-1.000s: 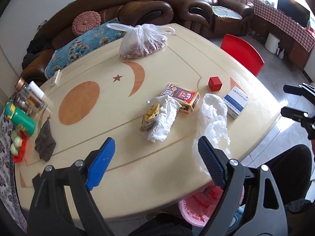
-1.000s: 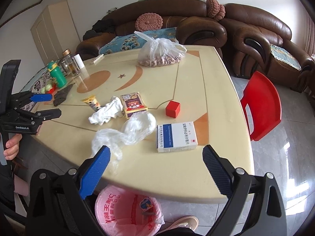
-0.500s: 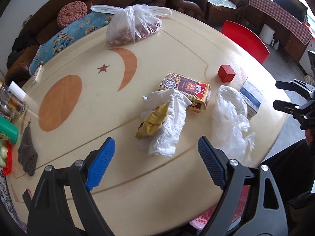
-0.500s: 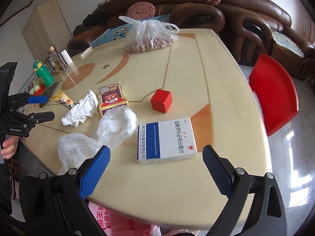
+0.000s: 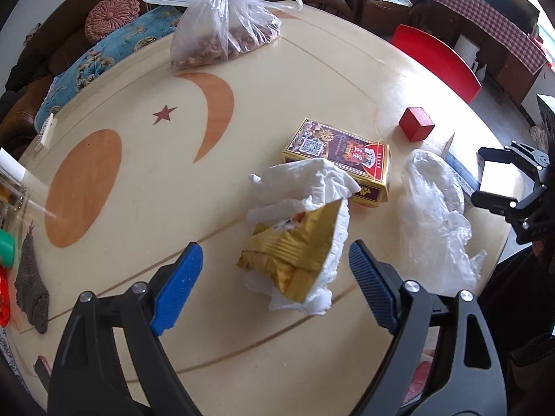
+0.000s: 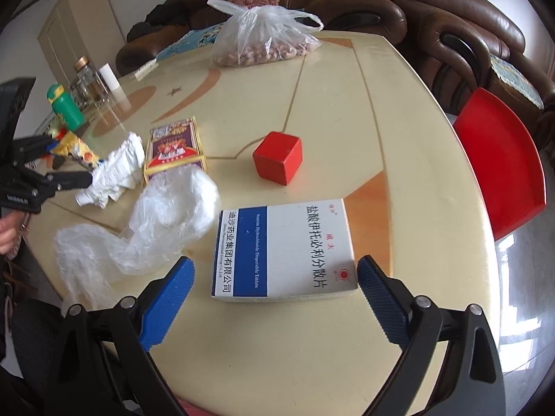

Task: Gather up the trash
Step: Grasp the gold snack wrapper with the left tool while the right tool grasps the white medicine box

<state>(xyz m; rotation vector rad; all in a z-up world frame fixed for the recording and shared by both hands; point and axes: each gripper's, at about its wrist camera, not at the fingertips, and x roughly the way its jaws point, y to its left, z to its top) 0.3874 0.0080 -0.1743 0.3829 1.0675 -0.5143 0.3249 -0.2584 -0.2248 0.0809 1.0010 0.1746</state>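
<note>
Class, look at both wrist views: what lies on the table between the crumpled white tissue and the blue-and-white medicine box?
A crumpled clear plastic bag lies between the white tissue and the medicine box; the right wrist view shows it best.

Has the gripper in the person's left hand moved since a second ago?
Yes. The left gripper has come down and forward over the table; the gold snack wrapper, farther off before, now lies between its open jaws.

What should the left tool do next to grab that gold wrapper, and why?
Probably lower a little further and then close. The left tool is open, its blue pads either side of the gold wrapper but not pressing on it. The wrapper lies on crumpled white tissue, so closing may pinch both.
</note>
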